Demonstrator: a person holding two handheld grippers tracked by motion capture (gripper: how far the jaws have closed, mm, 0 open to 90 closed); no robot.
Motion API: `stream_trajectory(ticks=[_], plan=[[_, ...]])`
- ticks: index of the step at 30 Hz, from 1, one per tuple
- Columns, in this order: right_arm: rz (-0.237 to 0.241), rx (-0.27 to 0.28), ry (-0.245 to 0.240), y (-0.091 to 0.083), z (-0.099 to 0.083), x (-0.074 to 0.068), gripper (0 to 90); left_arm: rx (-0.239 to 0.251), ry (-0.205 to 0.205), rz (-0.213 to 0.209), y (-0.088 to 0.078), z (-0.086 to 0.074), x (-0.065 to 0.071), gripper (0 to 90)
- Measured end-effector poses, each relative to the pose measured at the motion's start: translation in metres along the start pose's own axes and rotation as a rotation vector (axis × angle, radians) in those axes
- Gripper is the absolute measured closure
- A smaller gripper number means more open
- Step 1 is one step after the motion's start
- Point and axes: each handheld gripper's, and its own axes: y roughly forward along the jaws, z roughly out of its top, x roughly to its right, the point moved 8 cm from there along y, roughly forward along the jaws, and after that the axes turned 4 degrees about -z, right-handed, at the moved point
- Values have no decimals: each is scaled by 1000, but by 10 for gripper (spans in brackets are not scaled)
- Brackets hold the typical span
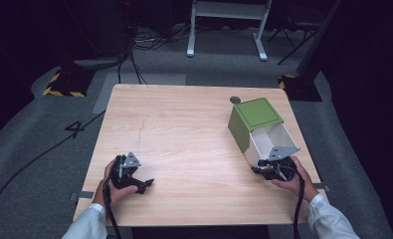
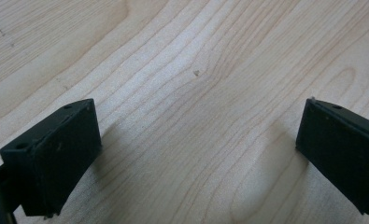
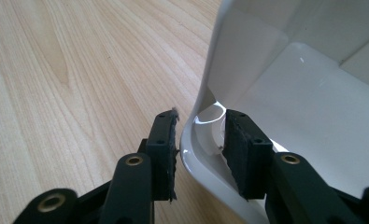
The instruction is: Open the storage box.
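Observation:
A green box [image 1: 253, 115] lies on its side at the right of the wooden table [image 1: 184, 134], with a white drawer [image 1: 273, 137] slid out toward the person. My right gripper [image 1: 269, 168] meets the drawer's near corner. In the right gripper view one jaw is outside the drawer wall [image 3: 229, 60] and the other inside, so my right gripper [image 3: 201, 122] is shut on that rim. My left gripper [image 1: 147, 183] rests near the front left of the table. In the left gripper view my left gripper [image 2: 198, 105] is open wide over bare wood, holding nothing.
A small dark round disc [image 1: 235, 100] lies on the table behind the box. Beyond the table are cables, a white desk frame [image 1: 229, 25] and yellow-black striped stand bases [image 1: 64, 84] on the grey floor.

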Motion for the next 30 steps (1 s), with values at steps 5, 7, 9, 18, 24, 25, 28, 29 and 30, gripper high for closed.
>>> stream_trajectory(ticks=[5,7,9,18,24,25,28,29,30], plan=[[3,1,-1,-1,0,0,641,-1,-1,0,0,0,0,2],[1,1,1,-2,0,1,641,0,-1,0,0,0,0,2],[3,3,6,-3,-1,0,641,-1,-1,0,0,0,0,2],[12,8,4,-6,-3,-4,641,-1,-4,2,0,0,0,2],[16,6,0,-8,-5,-7,631,-1,-5,2,0,0,0,2],[18,10,1,-8,-5,-7,627,-1,-4,2,0,0,0,2],[14,14,-5,-10,-4,-7,597,-1,-5,2,0,0,0,2],[9,19,-4,-11,-3,-7,584,-1,-4,2,0,0,0,2],[9,24,-2,-13,-3,-6,577,-1,-5,2,0,0,0,2]])
